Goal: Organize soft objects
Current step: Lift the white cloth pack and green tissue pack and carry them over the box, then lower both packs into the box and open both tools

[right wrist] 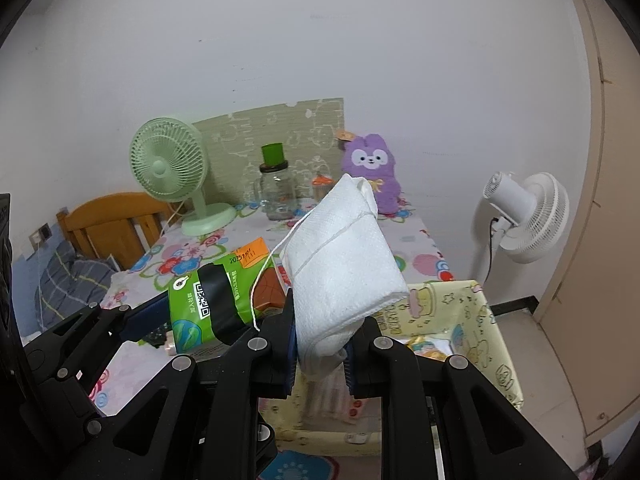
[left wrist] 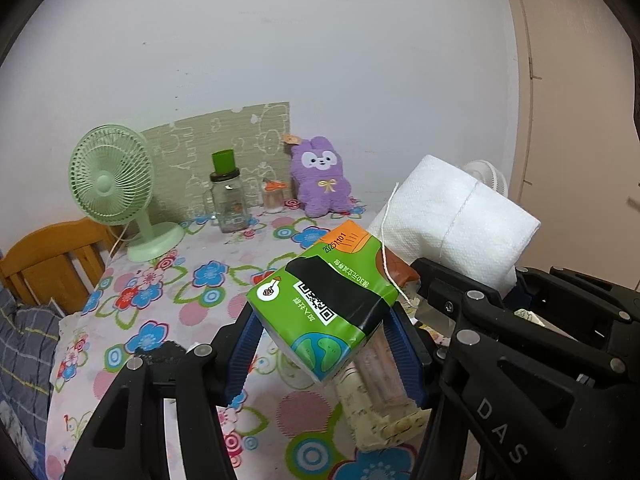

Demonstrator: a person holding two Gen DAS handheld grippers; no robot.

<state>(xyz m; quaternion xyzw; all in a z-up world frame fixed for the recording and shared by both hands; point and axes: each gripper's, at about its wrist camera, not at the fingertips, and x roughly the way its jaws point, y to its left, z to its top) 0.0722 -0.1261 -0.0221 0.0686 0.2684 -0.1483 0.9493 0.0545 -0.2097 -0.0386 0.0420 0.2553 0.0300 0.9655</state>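
Two soft items held aloft over a flower-print table, one per gripper.

Left gripper [left wrist: 324, 344]: blue pads clamped on a green tissue pack [left wrist: 328, 296] bearing a QR code, a black band, Chinese print too small to read surely, and the stamp "20251101" on its orange end. Right gripper [right wrist: 320, 356]: jaws clenched tight on the lower end of a white paper-towel bundle [right wrist: 344, 260] tied with white string [right wrist: 264, 276]; "DAS" reads on its black frame. Below it: yellow cartoon-print bin [right wrist: 476, 320]. Background: purple plush rabbit [left wrist: 320, 178], green desk fan [left wrist: 112, 184], glass jar [left wrist: 228, 200].
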